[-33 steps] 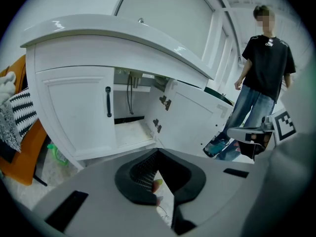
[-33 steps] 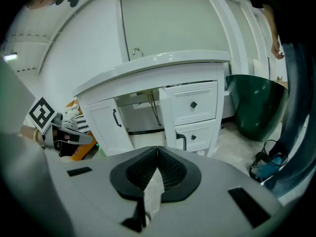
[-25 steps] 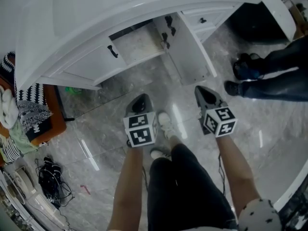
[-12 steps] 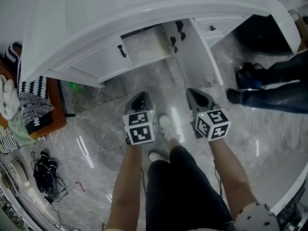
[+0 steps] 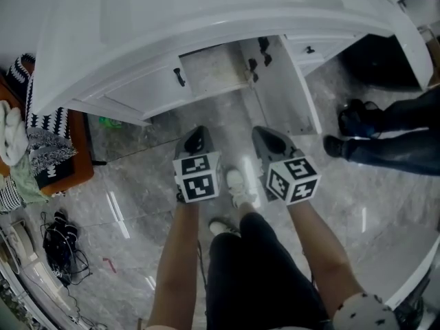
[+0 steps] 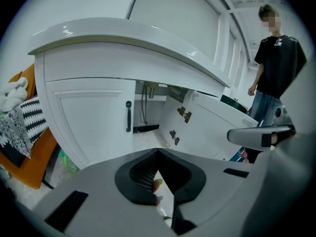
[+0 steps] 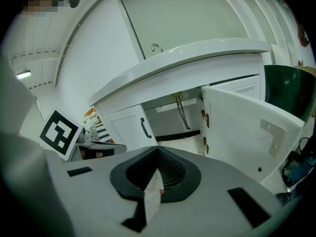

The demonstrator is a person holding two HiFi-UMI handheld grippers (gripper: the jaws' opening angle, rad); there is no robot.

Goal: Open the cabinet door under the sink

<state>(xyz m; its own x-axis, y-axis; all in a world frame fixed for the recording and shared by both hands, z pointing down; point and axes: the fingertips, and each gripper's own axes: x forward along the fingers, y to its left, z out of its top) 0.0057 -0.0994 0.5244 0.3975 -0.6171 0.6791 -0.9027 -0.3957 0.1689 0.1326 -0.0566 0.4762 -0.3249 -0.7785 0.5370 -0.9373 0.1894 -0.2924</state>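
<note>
Under sink [image 5: 172, 19], door [image 5: 285, 91] stands swung wide; left tongs [image 5: 197, 135] and right tongs [image 5: 267, 137] both shut, empty, right now drifted nearer left. Task looks done.

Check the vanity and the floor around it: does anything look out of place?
The right cabinet door hangs wide open while the left door is shut. A tangle of black cables lies loose on the floor.

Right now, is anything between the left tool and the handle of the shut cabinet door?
Nothing visible. Only bare floor lies between the left tool and the handle on the shut door. The open door stands off to the right, clear of that path.
</note>
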